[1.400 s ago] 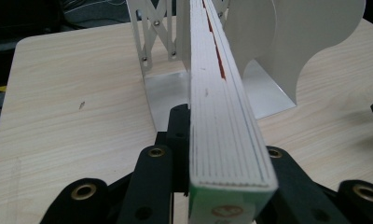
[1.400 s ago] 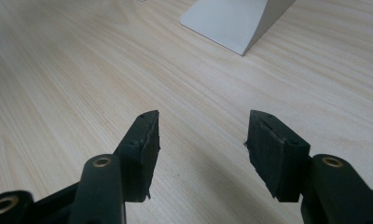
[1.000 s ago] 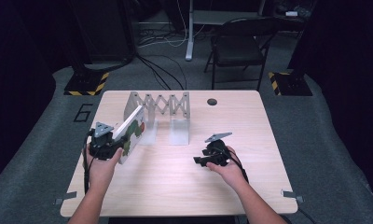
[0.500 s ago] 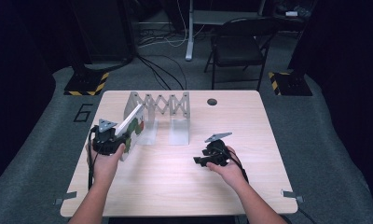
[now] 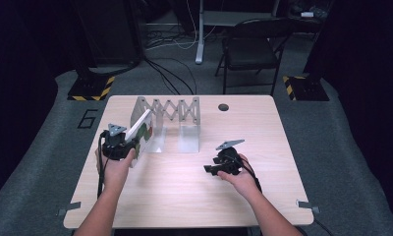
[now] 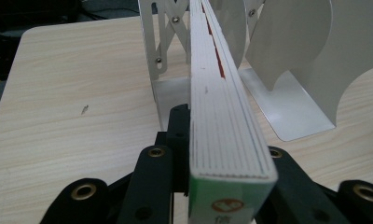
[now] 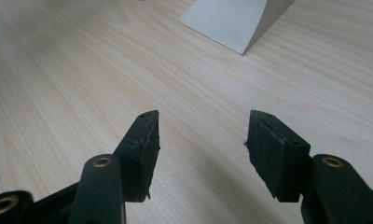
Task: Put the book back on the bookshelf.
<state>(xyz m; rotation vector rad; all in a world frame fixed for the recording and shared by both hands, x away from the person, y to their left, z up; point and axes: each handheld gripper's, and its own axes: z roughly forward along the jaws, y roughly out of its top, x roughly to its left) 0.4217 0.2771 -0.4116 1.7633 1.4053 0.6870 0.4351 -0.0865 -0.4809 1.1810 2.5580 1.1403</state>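
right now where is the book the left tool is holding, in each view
high view: the book stands tilted at the table's left, clamped in the left tool, just left of the metal book rack.
left gripper view: edge-on up the middle, from the bottom edge to the top, page edges facing the camera.
right gripper view: not in it.
shared landmark: the rack, whose flat foot lies at the top of the right gripper view.

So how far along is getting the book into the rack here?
Done: the left gripper is clamped on the book, lifted and tilted at the rack. In hand: lining it up with the leftmost slot. Left: seating it upright and letting go. The right gripper rests open, empty.
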